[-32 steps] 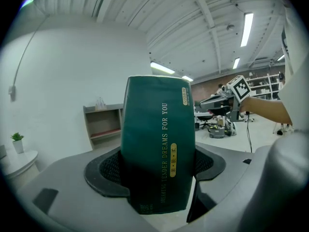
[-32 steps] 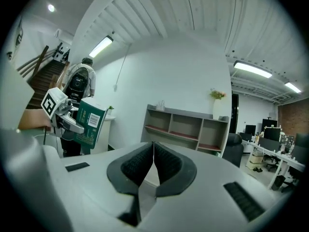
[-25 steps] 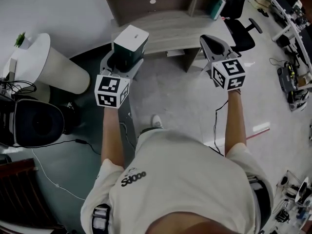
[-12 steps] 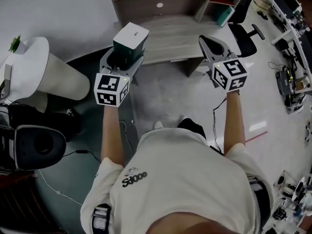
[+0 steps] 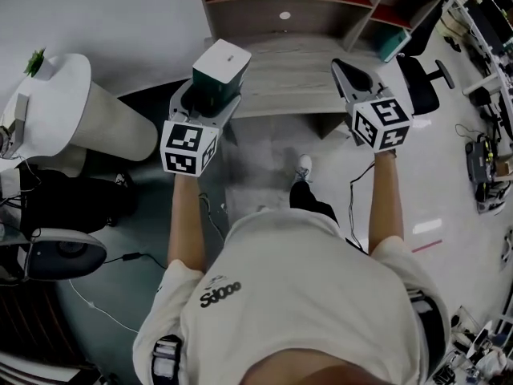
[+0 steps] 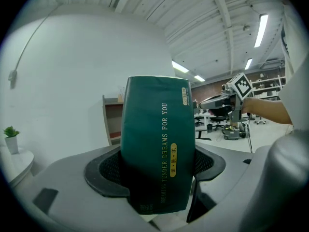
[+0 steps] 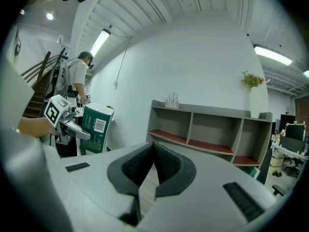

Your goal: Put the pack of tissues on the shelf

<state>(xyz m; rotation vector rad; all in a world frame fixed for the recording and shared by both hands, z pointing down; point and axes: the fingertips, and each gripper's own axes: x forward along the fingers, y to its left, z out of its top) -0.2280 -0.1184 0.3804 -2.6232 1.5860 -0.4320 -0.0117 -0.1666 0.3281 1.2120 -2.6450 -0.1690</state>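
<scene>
Tissue pack held in front of the shelf

The left gripper (image 5: 210, 95) clamps the green pack of tissues (image 5: 221, 64) upright between its pads; the pack is near the wooden shelf (image 5: 264, 10), not on it; the right gripper (image 5: 346, 69) is closed on nothing, alongside.

This is a large open-plan office that doubles as a lab. Long strip lights (image 6: 262, 29) hang from a bare ribbed ceiling. A black swivel office chair (image 5: 422, 84) stands on the pale polished floor (image 5: 264, 147), beside rows of desks (image 5: 487, 24) crowded with equipment. A wooden shelf unit (image 7: 207, 112) stands against the white wall, and a potted plant (image 5: 34, 62) sits on a round white table (image 5: 56, 103).
</scene>
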